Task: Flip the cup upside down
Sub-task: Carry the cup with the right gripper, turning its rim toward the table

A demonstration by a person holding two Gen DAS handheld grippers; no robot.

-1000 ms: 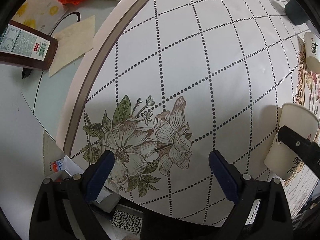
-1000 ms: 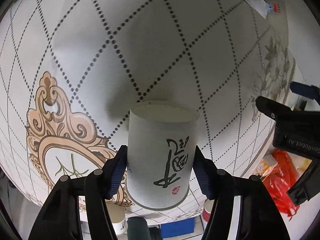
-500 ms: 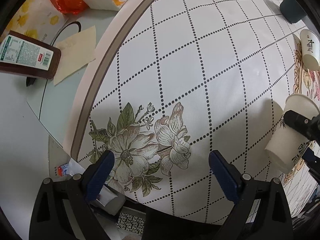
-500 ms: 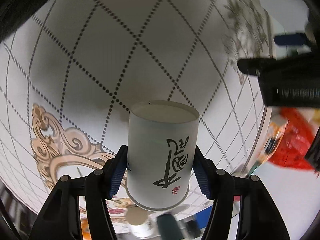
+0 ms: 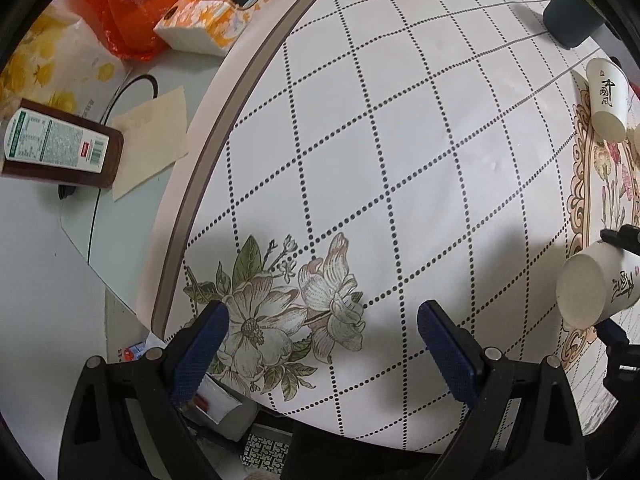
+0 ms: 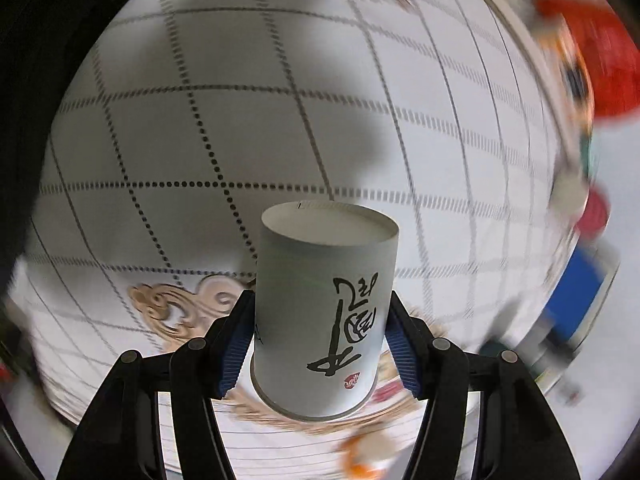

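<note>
Paper cup (image 6: 324,312): clamped at both sides between blue pads of right gripper (image 6: 320,350), lifted clear of the tablecloth (image 5: 400,160), base pointing forward. Left gripper (image 5: 322,350): spread wide, holding nothing, poised above the cloth's floral corner.

blurred: red bag (image 6: 600,60) | blue box (image 6: 576,300) | cut off: second cup (image 5: 608,98)

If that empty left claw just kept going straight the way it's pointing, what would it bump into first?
Probably the tablecloth itself. The open left gripper points down at its printed flowers, with nothing between the fingers. The held paper cup sits off to the side, though depth is hard to judge.
</note>
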